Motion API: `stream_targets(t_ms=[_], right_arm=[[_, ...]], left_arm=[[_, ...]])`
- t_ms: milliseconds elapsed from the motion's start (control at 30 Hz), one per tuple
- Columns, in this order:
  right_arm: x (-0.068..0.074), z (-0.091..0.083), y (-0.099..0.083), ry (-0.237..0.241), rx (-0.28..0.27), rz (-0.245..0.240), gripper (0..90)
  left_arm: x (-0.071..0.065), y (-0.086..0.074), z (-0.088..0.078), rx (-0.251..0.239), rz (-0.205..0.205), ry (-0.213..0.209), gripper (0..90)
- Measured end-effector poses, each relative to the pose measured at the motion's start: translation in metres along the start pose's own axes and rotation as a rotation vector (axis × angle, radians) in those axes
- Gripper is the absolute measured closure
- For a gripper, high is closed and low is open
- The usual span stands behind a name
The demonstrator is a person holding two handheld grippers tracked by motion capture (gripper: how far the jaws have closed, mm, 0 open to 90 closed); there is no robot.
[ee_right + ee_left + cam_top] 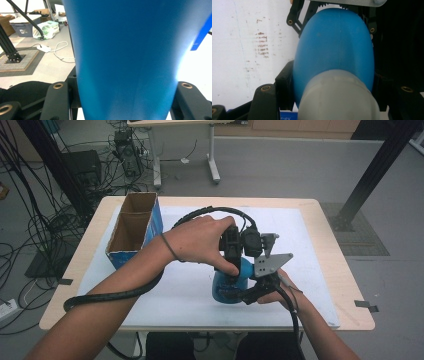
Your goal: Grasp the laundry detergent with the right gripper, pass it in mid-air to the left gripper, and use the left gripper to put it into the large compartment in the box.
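Two tongs meet on one blue plastic bottle with a pale grey cap [229,287], which stands near the front middle of the white mat [310,245] covering the light wooden desk [345,270]. From the high view, the left tongs [231,270] come down over the bottle's top, the person's left hand [200,239] wrapped around their black body, while the right tongs [248,295] reach in from the right side at the bottle's lower part, with the right hand [280,292] behind them and a grey three-cornered plate [270,264] on top. In the left gripper view the black jaws sit against both sides of the blue body just above the cap, so the left tongs are clenched on the bottle. In the right gripper view the blue wall stands between the two jaws and presses against both, so these are clenched on it too. An open, empty cardboard box with blue outer sides [135,227] stands well apart at the mat's far left corner.
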State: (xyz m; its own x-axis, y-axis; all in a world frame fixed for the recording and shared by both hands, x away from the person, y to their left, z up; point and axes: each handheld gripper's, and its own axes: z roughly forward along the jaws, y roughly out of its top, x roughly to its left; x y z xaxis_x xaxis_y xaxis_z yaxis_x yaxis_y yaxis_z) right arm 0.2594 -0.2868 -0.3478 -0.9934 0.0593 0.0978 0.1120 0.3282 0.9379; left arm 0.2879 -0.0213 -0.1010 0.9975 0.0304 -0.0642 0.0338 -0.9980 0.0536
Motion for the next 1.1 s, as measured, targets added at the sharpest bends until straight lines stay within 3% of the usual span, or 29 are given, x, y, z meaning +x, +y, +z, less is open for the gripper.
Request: stream_targets(t_ms=[1100], right_arm=[[0.0011, -0.0006, 0.0003, -0.005, -0.003, 0.003, 42.3]], left_arm=[[-0.0001, 0.0013, -0.0012, 0.0, 0.004, 0.002, 37.3]])
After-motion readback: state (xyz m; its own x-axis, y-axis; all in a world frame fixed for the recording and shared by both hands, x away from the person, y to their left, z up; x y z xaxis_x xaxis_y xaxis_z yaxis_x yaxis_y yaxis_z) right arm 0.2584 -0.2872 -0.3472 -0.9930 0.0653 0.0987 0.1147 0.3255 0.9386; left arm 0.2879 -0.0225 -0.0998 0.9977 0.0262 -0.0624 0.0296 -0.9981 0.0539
